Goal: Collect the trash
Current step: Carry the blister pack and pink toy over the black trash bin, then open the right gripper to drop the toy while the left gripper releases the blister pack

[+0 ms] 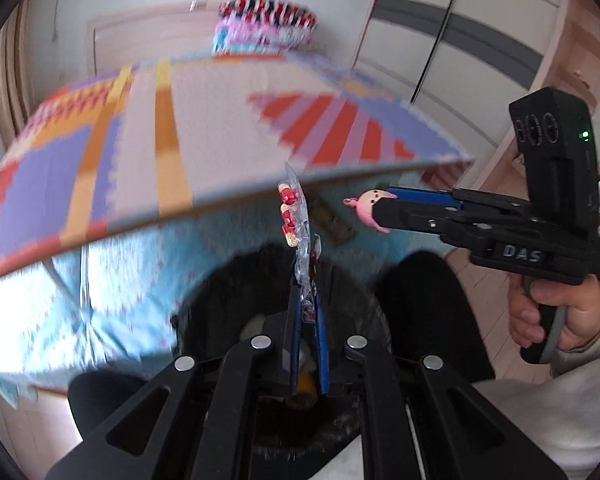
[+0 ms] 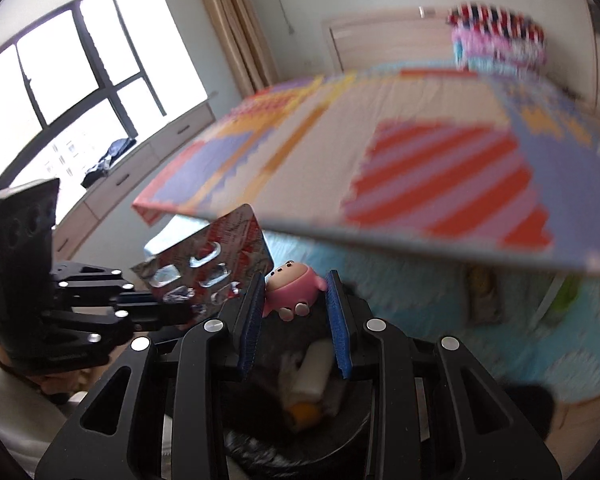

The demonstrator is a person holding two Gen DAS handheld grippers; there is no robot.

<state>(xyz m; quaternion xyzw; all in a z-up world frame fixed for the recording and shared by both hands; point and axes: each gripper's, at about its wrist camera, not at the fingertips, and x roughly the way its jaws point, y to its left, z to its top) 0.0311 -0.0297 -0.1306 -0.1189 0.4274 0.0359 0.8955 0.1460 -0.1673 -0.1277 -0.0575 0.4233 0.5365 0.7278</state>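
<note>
My left gripper (image 1: 307,292) is shut on a foil blister pack (image 1: 296,224), seen edge-on and standing up from the blue pads. In the right wrist view the blister pack (image 2: 210,260) shows its foil face with burst pockets, held by the left gripper (image 2: 180,308). My right gripper (image 2: 295,284) is shut on a small pink toy figure (image 2: 290,290). From the left wrist view that right gripper (image 1: 384,210) sits to the right, with the pink figure (image 1: 370,208) at its tip. Both hang over a black bin (image 1: 228,300) holding white and orange trash (image 2: 308,384).
A bed with a bright patchwork cover (image 1: 220,128) and blue sheet (image 1: 120,280) fills the background. Folded blankets (image 1: 264,28) sit at its head. A wardrobe (image 1: 460,40) stands right, a window (image 2: 60,80) and low drawers left. A hand (image 1: 540,312) grips the right handle.
</note>
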